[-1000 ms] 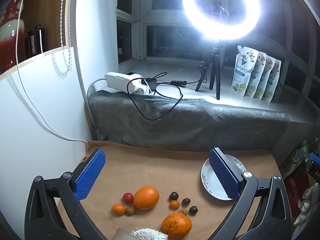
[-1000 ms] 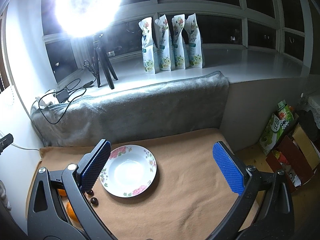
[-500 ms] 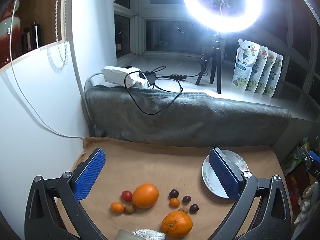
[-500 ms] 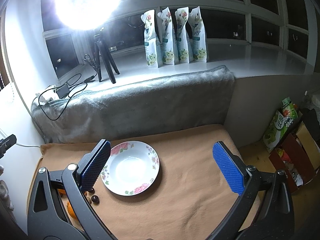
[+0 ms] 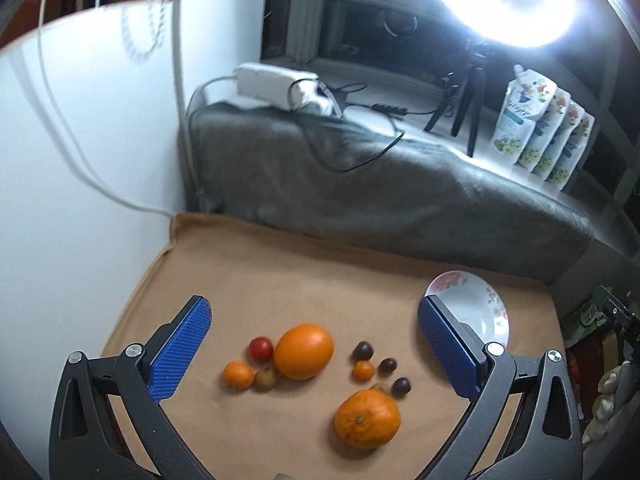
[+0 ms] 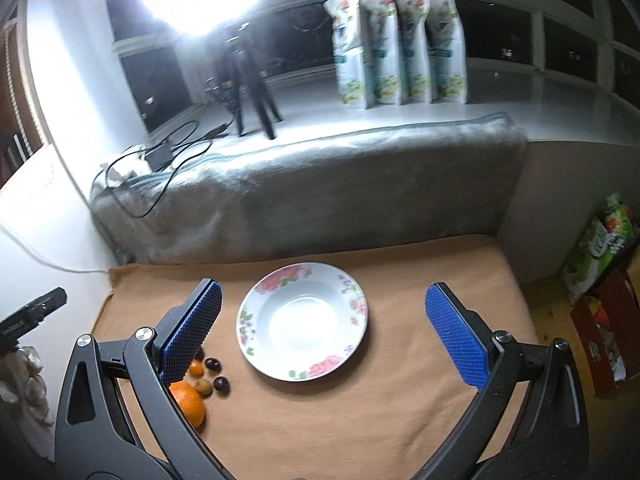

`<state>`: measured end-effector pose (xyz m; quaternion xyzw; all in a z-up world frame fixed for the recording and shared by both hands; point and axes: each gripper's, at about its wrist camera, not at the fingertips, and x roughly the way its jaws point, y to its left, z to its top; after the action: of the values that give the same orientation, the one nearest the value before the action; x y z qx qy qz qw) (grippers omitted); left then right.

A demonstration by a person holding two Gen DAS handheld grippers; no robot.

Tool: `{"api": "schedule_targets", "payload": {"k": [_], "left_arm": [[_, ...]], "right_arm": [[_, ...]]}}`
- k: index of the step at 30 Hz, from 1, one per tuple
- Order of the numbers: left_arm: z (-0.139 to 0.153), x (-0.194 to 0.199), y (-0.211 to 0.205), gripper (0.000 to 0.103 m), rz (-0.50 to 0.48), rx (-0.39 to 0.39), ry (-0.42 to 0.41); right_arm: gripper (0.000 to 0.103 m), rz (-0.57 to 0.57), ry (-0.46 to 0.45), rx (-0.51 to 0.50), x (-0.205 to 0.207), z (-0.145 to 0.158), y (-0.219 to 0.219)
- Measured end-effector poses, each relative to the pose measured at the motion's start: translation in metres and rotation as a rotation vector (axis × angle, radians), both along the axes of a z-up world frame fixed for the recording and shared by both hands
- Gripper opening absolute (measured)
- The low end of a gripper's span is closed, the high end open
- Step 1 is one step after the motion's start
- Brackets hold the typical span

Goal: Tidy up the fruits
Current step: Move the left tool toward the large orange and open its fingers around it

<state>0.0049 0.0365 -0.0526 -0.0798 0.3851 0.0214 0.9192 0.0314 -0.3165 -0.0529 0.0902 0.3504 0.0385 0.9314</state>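
Both tongs, left (image 5: 314, 344) and right (image 6: 322, 326), gape (empty) above fruit (image 5: 303, 351) and plate (image 6: 303, 354).

Two matching hand-held grippers, black frames with blue pads

The left black-framed two-finger gripper (image 5: 314, 348) has matte, speckled black plastic arms with triangular cut-outs, silver round screw heads at the pivots, and rectangular blue pads (image 5: 178, 350) with a fine diamond-grid texture; the pads sit at 9 and 3 o'clock in its view. The right black-framed two-finger gripper (image 6: 322, 334) has the same build: blue gridded pads (image 6: 456, 338), silver screws, cut-out arms. A pale knitted glove (image 5: 610, 394) shows at 4 o'clock in the left view.
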Motion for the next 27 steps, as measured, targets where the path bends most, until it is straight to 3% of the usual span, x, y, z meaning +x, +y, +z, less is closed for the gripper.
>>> {"api": "schedule_targets", "payload": {"k": [12, 19, 27], "left_arm": [[-0.044, -0.019, 0.035, 0.091, 0.068, -0.088, 0.121], [-0.07, -0.022, 0.045, 0.084, 0.084, -0.203, 0.195], [-0.092, -0.013, 0.036, 0.076, 0.047, -0.311, 0.251]], "right_arm": [[0.103, 0.24, 0.122, 0.088, 0.049, -0.028, 0.061], [0.103, 0.378, 0.235, 0.16, 0.082, -0.056, 0.103], [0.103, 0.533, 0.339, 0.175, 0.107, -0.078, 0.151]]}}
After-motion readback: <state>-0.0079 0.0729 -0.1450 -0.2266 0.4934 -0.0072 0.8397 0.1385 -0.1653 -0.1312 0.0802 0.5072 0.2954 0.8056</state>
